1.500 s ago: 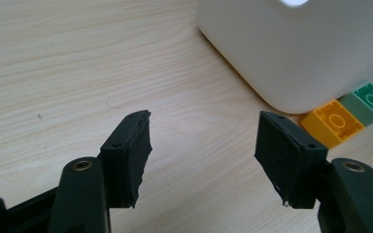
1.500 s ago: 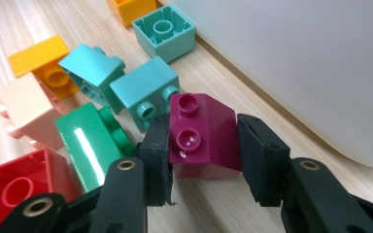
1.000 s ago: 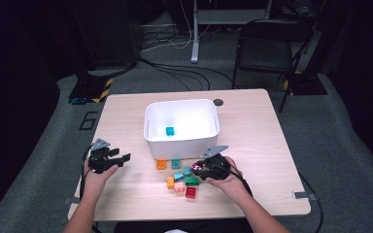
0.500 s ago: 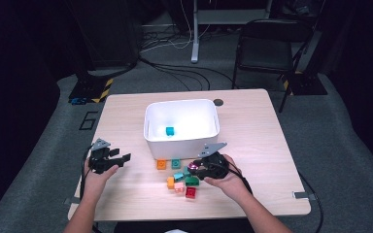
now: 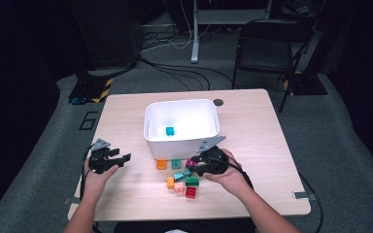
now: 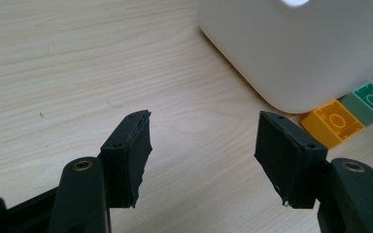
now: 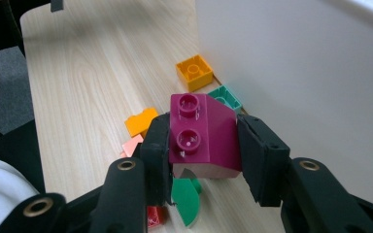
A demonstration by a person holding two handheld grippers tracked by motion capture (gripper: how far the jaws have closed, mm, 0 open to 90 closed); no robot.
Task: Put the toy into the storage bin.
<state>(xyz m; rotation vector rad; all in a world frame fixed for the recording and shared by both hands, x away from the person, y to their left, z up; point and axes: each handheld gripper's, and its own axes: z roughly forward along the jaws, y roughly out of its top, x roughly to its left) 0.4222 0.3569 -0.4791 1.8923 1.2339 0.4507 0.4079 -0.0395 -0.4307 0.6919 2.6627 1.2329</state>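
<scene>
A purple block (image 7: pixel 204 133) is pinched between the two black pads of the right gripper (image 7: pixel 201 155). It is held up off the table (image 5: pixel 262 126), just in front of the white tub (image 5: pixel 182 127). More blocks are scattered under it, near the tub's front wall: an orange block (image 7: pixel 193 71) and a green block (image 7: pixel 225 97) right beside the tub, and a red block (image 5: pixel 191 192) farthest from it. The left gripper (image 6: pixel 201 155) is kept wide open, with nothing between its pads, off to the tub's left. A blue block (image 5: pixel 169 130) is lying inside the tub.
</scene>
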